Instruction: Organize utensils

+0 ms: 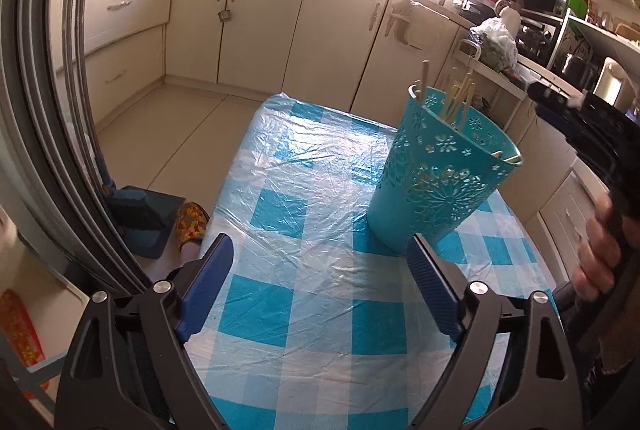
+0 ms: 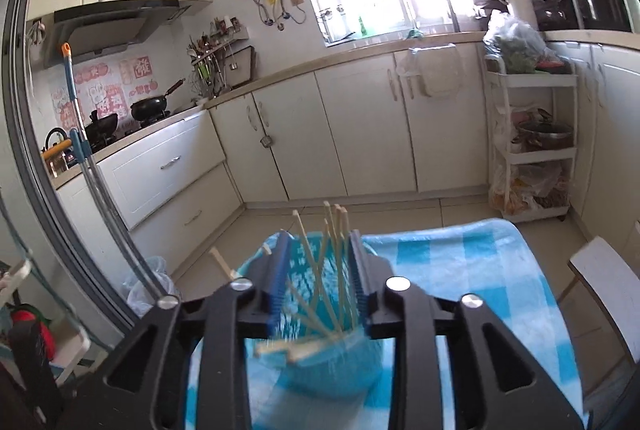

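Note:
A teal perforated utensil holder [image 1: 440, 174] stands on the blue-and-white checked table [image 1: 304, 190], with several wooden chopsticks [image 1: 460, 102] standing in it. My left gripper [image 1: 320, 262] is open and empty, low over the table, with the holder just beyond its right finger. My right gripper [image 2: 318, 270] is open and empty, directly above the holder [image 2: 320, 362], with the chopsticks [image 2: 334, 258] rising between its fingers. The right gripper also shows at the right edge of the left wrist view [image 1: 576, 110], held by a hand.
Cream kitchen cabinets [image 1: 260, 22] run along the far walls. A white storage cart [image 2: 532, 150] stands at the right. A white chair [image 2: 608, 290] is beside the table's right edge. A mop handle [image 2: 92, 166] and door frame are at the left.

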Demonstrator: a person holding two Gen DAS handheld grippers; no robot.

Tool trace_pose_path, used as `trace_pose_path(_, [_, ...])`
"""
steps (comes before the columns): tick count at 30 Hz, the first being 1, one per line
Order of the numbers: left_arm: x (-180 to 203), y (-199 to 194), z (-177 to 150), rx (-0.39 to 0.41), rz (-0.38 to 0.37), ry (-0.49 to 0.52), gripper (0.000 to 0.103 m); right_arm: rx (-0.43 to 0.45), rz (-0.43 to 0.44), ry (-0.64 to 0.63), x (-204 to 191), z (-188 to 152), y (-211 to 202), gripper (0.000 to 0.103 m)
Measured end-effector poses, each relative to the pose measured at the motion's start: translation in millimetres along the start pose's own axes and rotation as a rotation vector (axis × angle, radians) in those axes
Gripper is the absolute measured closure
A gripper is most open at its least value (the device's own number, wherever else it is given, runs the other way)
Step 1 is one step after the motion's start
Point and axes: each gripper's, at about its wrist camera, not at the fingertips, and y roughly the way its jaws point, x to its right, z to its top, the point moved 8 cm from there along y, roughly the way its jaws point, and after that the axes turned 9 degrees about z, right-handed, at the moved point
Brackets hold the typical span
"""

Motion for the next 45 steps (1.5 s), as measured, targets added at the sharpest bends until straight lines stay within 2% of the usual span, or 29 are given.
trace_pose_path(2, [3, -13, 4, 0.013, 0.008, 0.023, 0.014, -0.012, -0.039, 0.022, 1, -7, -24, 0.035])
trace_pose_path(3, [6, -23, 8, 0.022, 0.015, 0.038, 0.011, -0.019, -0.05, 0.032, 1, -10, -33, 0.028])
trace_pose_path(4, [9, -33, 11, 0.033, 0.028, 0.053, 0.01, -0.029, -0.055, 0.046, -1, -15, -45, 0.026])
trace_pose_path(6, [14, -52, 16, 0.059, 0.05, 0.078, 0.007, -0.048, -0.076, 0.064, -4, -23, -65, 0.013])
trace_pose_path(9, [23, -83, 21, 0.093, 0.088, 0.121, 0.007, -0.098, -0.121, 0.078, -11, -39, -91, 0.007])
trace_pose_path(12, [37, -114, 22, 0.106, 0.095, 0.16, 0.007, -0.13, -0.146, 0.095, -20, -49, -114, 0.007])
trace_pose_path(14, [46, -138, 19, 0.12, 0.066, 0.179, 0.007, -0.138, -0.154, 0.114, -27, -50, -131, 0.007])
trace_pose_path(19, [55, -186, 7, 0.108, 0.022, 0.21, 0.007, -0.087, -0.149, 0.099, -52, -43, -173, 0.007])
trace_pose_path(23, [50, -216, -4, 0.08, 0.012, 0.186, 0.007, -0.059, -0.134, 0.073, -83, -43, -205, 0.007])
trace_pose_path(29, [42, -261, -24, 0.081, -0.029, 0.176, 0.007, -0.027, -0.116, 0.063, -119, -52, -245, 0.007])
trace_pose_path(35, [29, -296, -35, 0.137, 0.035, 0.197, 0.007, 0.014, -0.102, 0.052, -142, -60, -273, 0.007])
trace_pose_path(38, [18, -314, -33, 0.182, 0.101, 0.177, 0.007, 0.026, -0.102, 0.042, -149, -62, -280, 0.007])
trace_pose_path(45, [14, -335, -34, 0.211, 0.119, 0.175, 0.007, 0.081, -0.109, -0.032, -169, -59, -301, 0.007])
